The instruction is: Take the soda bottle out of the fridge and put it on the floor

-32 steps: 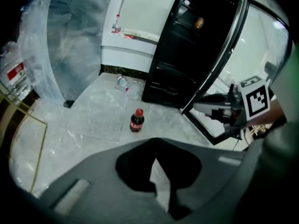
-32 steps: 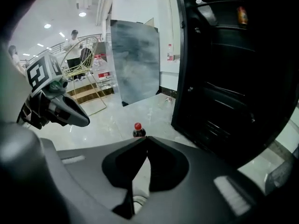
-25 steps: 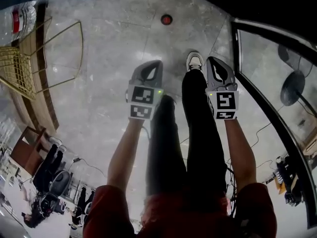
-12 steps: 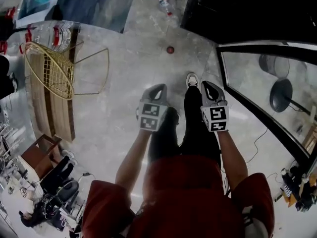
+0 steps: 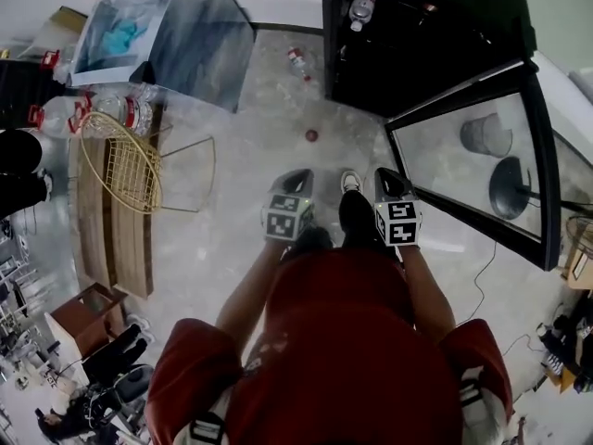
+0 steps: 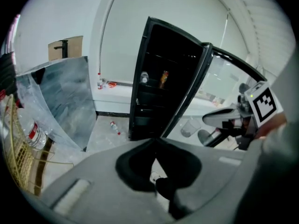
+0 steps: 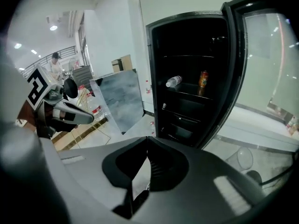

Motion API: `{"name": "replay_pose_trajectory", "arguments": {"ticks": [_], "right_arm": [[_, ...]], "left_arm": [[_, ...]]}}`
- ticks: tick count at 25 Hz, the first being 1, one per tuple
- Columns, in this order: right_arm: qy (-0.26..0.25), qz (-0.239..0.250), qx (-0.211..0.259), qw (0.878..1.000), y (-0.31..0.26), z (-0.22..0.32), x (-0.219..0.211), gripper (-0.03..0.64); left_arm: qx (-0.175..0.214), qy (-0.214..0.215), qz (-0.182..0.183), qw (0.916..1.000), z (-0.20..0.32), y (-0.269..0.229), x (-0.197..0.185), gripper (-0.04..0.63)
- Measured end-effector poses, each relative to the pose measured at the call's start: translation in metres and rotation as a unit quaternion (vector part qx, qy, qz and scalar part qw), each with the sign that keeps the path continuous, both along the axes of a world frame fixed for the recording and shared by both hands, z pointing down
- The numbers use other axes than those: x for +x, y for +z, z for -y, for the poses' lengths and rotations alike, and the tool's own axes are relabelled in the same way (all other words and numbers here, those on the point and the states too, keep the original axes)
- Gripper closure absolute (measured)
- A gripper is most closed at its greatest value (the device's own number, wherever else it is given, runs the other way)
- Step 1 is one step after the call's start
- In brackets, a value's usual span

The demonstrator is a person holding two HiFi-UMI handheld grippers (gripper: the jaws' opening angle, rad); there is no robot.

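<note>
The black fridge (image 5: 408,44) stands ahead with its glass door (image 5: 482,156) swung open to the right. On a middle shelf a clear plastic bottle (image 7: 174,81) lies on its side, also seen as the bottle (image 6: 144,78) from the left, with an orange can (image 7: 203,79) upright next to it. My left gripper (image 5: 296,179) and right gripper (image 5: 384,179) hang side by side above the floor, well short of the fridge. Both have their jaws closed tip to tip with nothing between them.
Another plastic bottle (image 5: 298,63) lies on the floor by the fridge's left corner, and a small red object (image 5: 311,135) lies nearer me. A gold wire chair (image 5: 120,165) and a table with water bottles (image 5: 130,109) stand at left. A grey panel (image 5: 185,35) leans behind them.
The head view has tilted up from the floor, bringing the open fridge and the room beyond into sight. Both grippers stay shut and level, side by side.
</note>
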State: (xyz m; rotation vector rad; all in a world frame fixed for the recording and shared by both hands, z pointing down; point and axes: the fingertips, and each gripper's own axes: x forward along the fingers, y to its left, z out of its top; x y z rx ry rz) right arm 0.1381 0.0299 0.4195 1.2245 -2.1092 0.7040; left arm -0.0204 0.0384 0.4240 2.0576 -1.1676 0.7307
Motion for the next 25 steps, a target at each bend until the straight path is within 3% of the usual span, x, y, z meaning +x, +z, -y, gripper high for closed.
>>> {"name": "replay_pose_trajectory", "arguments": {"ticks": [5, 12, 20, 25], "right_arm": [[0.014, -0.010, -0.019, 1.000, -0.017, 0.008, 0.020, 0.615], [0.049, -0.015, -0.038, 0.998, -0.023, 0.016, 0.046, 0.615], [0.105, 0.044, -0.044, 0.992, -0.036, 0.032, 0.048, 0.615], [0.101, 0.041, -0.050, 0.993, -0.037, 0.029, 0.039, 0.615]], "left_arm": [[0.025, -0.019, -0.016, 0.9994, 0.029, -0.028, 0.007, 0.595], [0.048, -0.016, -0.010, 0.9987, 0.041, -0.050, 0.015, 0.594], [0.064, -0.009, 0.000, 0.9979, 0.040, -0.064, 0.008, 0.595], [0.061, -0.023, 0.004, 0.9979, 0.034, -0.066, -0.008, 0.595]]}}
